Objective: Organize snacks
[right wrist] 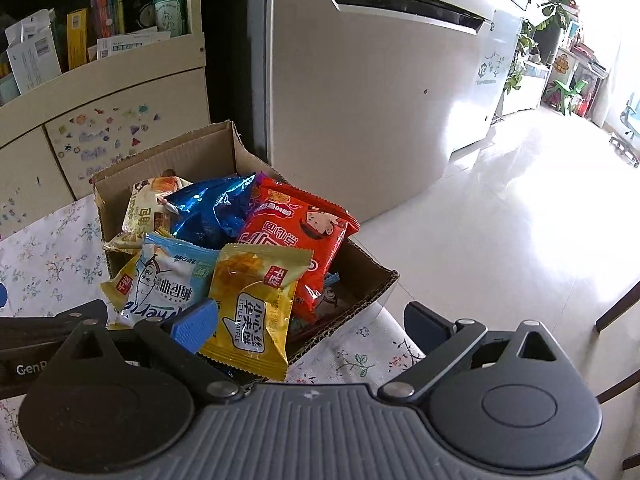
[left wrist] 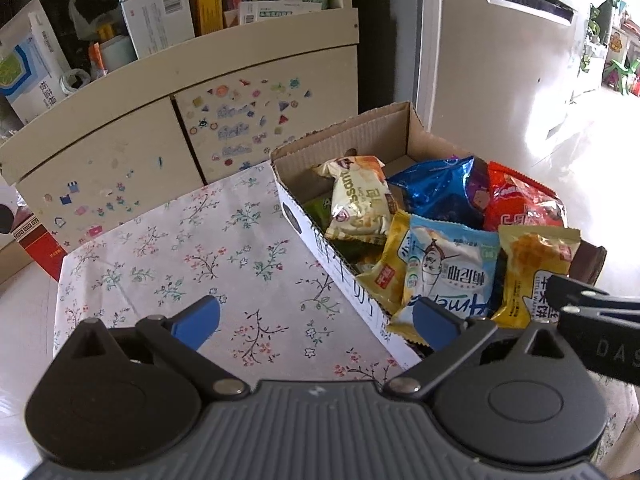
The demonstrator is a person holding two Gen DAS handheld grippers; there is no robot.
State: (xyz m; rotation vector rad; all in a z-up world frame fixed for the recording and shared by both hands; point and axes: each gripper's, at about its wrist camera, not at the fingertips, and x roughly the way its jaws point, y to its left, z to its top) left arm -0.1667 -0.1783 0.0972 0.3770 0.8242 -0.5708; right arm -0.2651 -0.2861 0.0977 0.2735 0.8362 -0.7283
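Observation:
A cardboard box sits on a floral tablecloth and holds several snack packets: a cream croissant packet, a blue foil bag, a red packet, a light-blue packet and a yellow waffle packet. My left gripper is open and empty over the cloth at the box's near left wall. My right gripper is open and empty at the box's near end, its left fingertip beside the yellow packet.
A cream cabinet with stickers and a cluttered shelf stand behind the table. A fridge stands to the right of the box. A glossy tiled floor lies to the right. The right gripper's arm shows in the left wrist view.

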